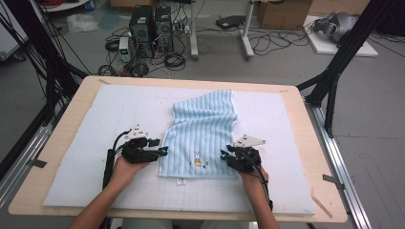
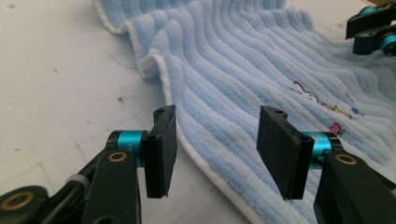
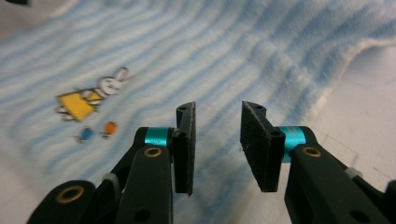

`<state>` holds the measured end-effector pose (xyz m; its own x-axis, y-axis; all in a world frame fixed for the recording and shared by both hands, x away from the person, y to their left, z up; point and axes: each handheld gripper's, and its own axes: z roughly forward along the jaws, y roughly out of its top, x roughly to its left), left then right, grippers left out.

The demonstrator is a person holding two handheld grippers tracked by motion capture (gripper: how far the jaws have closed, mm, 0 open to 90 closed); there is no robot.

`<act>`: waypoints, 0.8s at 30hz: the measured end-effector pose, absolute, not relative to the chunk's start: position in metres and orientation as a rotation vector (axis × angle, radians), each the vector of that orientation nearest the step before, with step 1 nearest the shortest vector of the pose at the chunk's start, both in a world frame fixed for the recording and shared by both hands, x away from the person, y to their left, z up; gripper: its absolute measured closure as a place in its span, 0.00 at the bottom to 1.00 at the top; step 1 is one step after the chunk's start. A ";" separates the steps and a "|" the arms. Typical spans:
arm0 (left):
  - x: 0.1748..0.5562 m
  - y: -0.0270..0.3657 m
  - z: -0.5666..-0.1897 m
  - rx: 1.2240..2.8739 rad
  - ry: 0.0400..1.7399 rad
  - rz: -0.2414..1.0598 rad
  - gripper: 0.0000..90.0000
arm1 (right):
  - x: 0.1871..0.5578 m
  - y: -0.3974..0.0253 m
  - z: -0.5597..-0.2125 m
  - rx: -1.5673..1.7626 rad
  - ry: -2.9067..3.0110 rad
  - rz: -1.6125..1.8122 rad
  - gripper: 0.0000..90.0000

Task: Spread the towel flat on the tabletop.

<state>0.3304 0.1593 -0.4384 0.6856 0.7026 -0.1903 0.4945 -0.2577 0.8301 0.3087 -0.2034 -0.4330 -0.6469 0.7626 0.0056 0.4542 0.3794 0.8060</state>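
Observation:
A light blue ribbed towel (image 1: 203,131) with a small rabbit picture (image 1: 197,156) lies rumpled on the pale mat, near edge toward me. My left gripper (image 1: 162,151) sits at the towel's left edge, jaws open; in the left gripper view the white-hemmed edge of the towel (image 2: 243,93) runs between its open pads (image 2: 161,149). My right gripper (image 1: 223,155) hovers over the towel's near right part, open with a narrower gap (image 3: 217,140). In the right gripper view the rabbit picture (image 3: 88,100) lies to the left on the towel (image 3: 224,56).
The pale blue gridded mat (image 1: 95,124) covers a wooden table (image 1: 62,143). A white label (image 1: 180,182) sticks out at the towel's near edge. Beyond the table stand computer towers (image 1: 150,26), cables, black frame legs (image 1: 334,71) and a cardboard box (image 1: 284,13).

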 end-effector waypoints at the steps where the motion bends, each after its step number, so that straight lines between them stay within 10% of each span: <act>1: 0.330 0.157 -0.440 1.931 0.923 0.254 0.54 | 0.306 -0.204 -0.432 1.035 2.292 1.188 0.71; 8: 0.322 0.144 -0.449 2.003 0.891 0.215 0.58 | 0.293 -0.190 -0.435 0.951 2.413 1.217 0.70; 14: 0.313 0.136 -0.451 2.071 0.827 0.290 0.92 | 0.298 -0.180 -0.448 0.931 2.499 1.156 0.86; 24: 0.285 0.148 -0.448 2.097 0.796 0.230 0.96 | 0.277 -0.182 -0.444 0.853 2.635 1.177 0.94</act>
